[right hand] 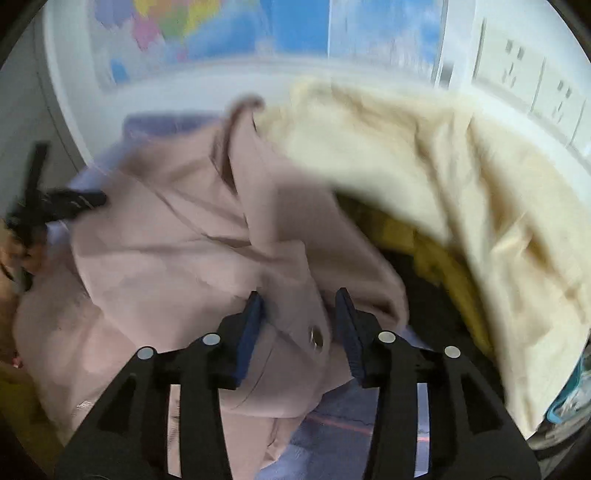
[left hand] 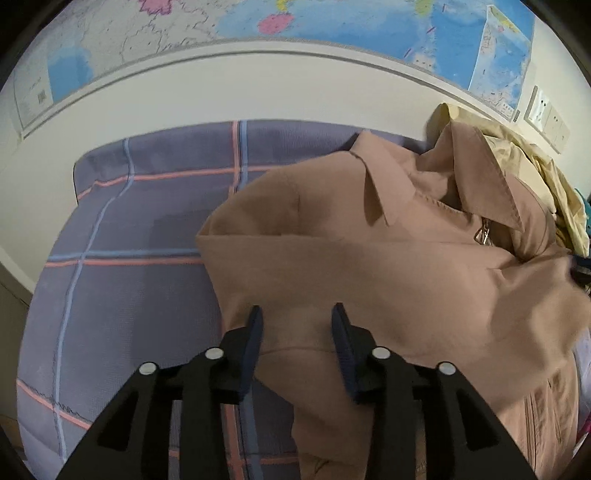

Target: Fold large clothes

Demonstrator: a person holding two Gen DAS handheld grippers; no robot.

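A tan collared jacket [left hand: 388, 258] with a zipper lies on the purple plaid bedsheet [left hand: 129, 229], collar toward the wall. My left gripper [left hand: 297, 314] is open, its fingers just over the jacket's folded left part. In the right wrist view the same jacket [right hand: 177, 258] looks pinkish and blurred. My right gripper [right hand: 299, 299] is open over its right edge, near a snap button [right hand: 316, 338]. The left gripper [right hand: 59, 203] shows at the far left of the right wrist view.
A heap of cream and yellow clothes [right hand: 424, 177] lies right of the jacket, against the wall; it also shows in the left wrist view [left hand: 535, 162]. A map [left hand: 332, 18] hangs on the wall above. Wall sockets [right hand: 532, 85] are at the right. Bare sheet lies left of the jacket.
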